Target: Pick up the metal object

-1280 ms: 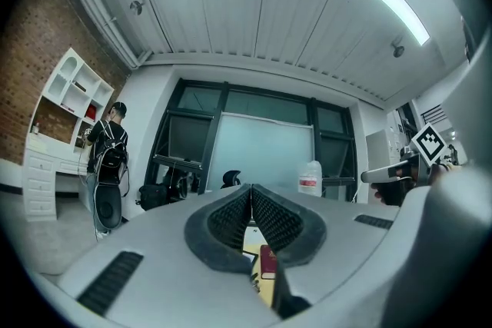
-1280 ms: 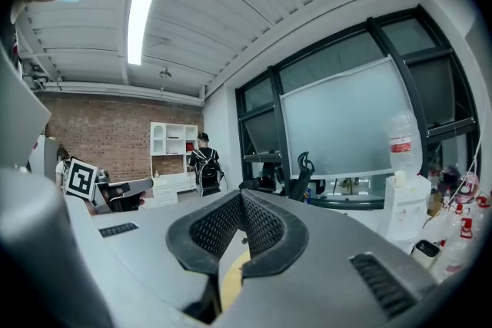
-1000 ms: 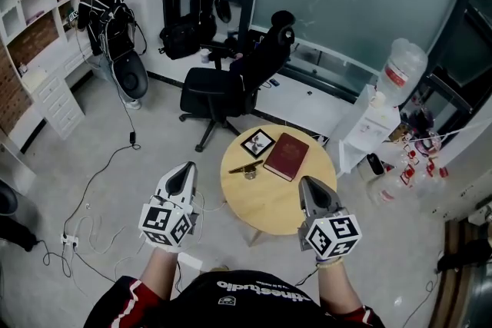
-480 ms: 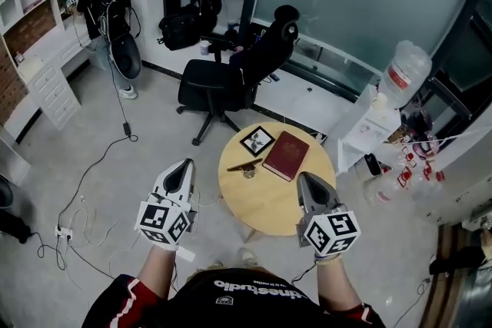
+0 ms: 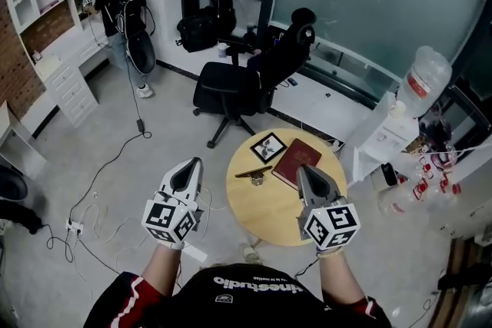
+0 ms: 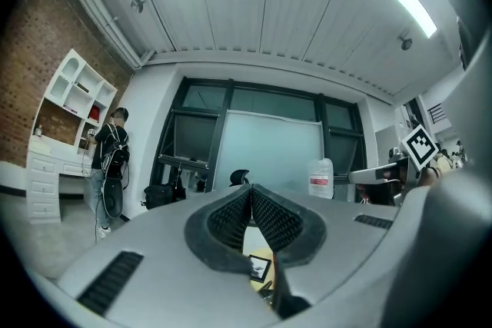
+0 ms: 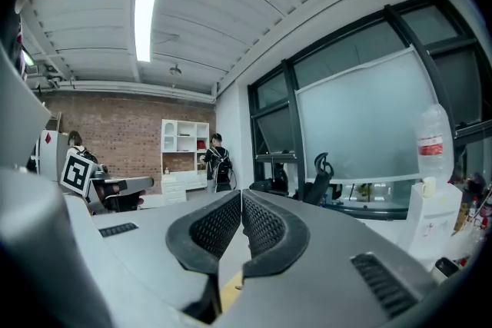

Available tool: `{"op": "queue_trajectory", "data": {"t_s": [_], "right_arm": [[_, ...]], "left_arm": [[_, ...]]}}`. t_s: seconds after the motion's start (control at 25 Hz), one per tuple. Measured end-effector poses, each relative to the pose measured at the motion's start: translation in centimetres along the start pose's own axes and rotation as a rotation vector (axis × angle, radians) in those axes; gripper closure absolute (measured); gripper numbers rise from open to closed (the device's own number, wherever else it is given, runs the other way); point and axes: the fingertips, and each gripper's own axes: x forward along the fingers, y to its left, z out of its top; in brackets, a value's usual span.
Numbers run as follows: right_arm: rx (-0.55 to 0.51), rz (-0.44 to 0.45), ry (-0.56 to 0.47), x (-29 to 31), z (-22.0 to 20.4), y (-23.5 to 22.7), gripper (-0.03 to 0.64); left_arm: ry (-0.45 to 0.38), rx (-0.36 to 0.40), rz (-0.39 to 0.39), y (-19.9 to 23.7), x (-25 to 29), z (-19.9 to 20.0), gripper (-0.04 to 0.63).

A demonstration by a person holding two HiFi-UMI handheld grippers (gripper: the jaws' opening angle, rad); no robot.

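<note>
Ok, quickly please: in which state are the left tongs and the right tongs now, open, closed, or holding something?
Left tongs: closed, holding nothing.
Right tongs: closed, holding nothing.

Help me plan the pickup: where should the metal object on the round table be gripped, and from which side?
Probably across the thin bar of the metal object, from above: it lies flat on the table, with the book close beside it.

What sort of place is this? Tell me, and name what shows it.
Most likely an office or studio room: a black swivel chair by frosted glass panels, white shelves with drawers against a brick wall, and a water dispenser beside a small round table.
</note>
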Motion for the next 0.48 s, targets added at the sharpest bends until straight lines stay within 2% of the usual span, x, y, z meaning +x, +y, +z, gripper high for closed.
{"op": "queue_trajectory", "data": {"t_s": [0.28, 0.48], "right_arm": [[-0.008, 0.027, -0.019, 1.6, 0.5, -1.9, 0.583], [-0.018, 0.059, -0.004, 2.6, 0.4, -2.4, 0.521]], "left_arm": [[-0.008, 0.015, -0.002, -0.6, 2.5, 0.2, 0.574], [-0.010, 0.027, -0.012, -1.2, 3.7, 0.6, 0.575]]}}
